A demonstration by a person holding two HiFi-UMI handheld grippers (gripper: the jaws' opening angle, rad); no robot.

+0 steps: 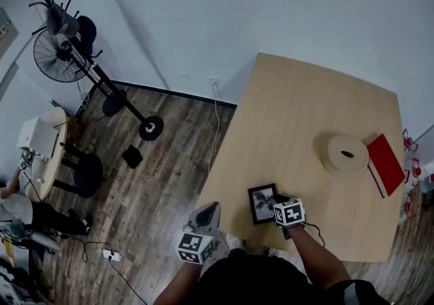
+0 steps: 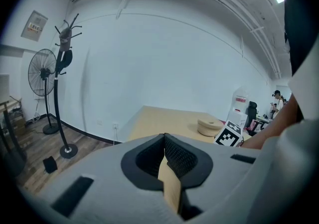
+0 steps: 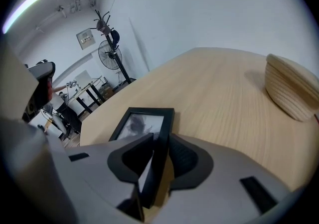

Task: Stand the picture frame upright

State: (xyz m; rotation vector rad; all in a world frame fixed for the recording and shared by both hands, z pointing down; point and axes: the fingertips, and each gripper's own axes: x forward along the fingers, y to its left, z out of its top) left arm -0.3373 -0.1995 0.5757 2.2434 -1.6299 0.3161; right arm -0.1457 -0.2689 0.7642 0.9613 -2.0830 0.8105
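Black and dark-bordered, the picture frame (image 1: 263, 203) is lying on the pale wooden table (image 1: 305, 107), close to the near edge and a little towards the near left corner, with its picture facing up. I am holding the right gripper (image 1: 277, 207) at the frame's right side. In the right gripper view, the right gripper (image 3: 159, 141) is pinching the picture frame (image 3: 144, 123) by its right rail. One pad is sitting on the picture side and the other against the outer side, so the jaws are standing partly apart, only as wide as the rail. Beyond the pads, the rest of the frame is stretching away over the table (image 3: 224, 83). I cannot tell whether the gripped edge is raised off the wood.

I am keeping the left gripper (image 1: 210, 207) off the table, just past the near left corner and over the dark plank floor (image 1: 156, 181). In its own view the left gripper (image 2: 164, 138) is showing its pads meeting with nothing between them.

Well apart from the frame, a round wooden roll (image 1: 345, 154) is sitting near the right edge, and a red book (image 1: 385, 163) is lying just beside it, at the edge itself. Off to the left, a fan (image 1: 60, 56) and a coat stand (image 1: 102, 80) are standing on the floor by the white wall.
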